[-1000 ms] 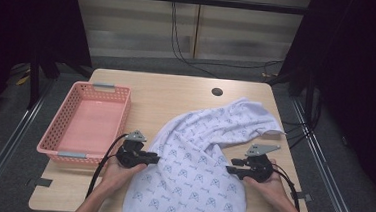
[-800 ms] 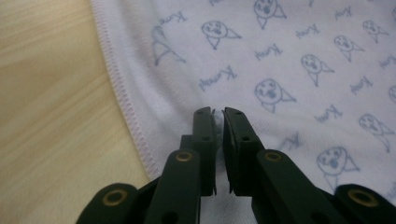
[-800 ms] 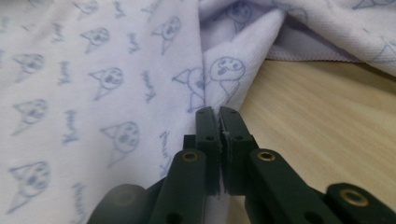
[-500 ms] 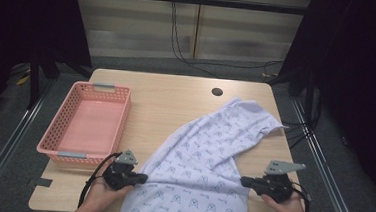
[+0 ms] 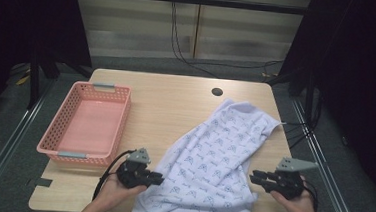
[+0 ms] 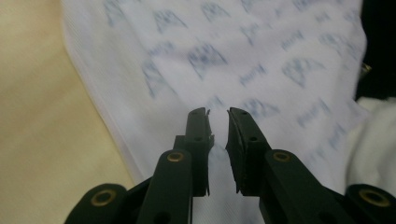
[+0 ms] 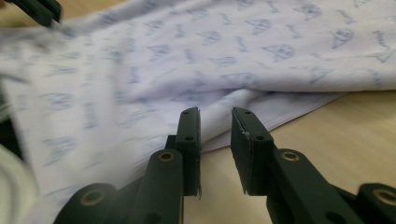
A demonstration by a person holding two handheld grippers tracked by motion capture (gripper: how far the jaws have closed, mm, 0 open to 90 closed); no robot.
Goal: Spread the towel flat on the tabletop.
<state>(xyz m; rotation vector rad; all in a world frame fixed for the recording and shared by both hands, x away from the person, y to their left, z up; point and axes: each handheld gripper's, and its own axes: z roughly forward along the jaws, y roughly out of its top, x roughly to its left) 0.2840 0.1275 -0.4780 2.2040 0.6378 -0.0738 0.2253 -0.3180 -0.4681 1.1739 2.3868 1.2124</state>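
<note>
Printed cloth (image 5: pixel 212 163) lies spread from the bench's (image 5: pixel 176 105) centre toward 5 o'clock, my left gripper (image 5: pixel 143 175) and right gripper (image 5: pixel 266 179) slightly parted, empty at its edges; next, I judge, pinching both edges.

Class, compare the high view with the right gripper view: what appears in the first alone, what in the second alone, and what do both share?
High view alone: the pink basket at the table's left, the dark round hole in the tabletop, the floor cables, both hands. Right gripper view alone: a close look along the right tool, its jaws apart just short of the cloth's edge. Both: the printed white cloth, the wooden table, and the left tool.
</note>
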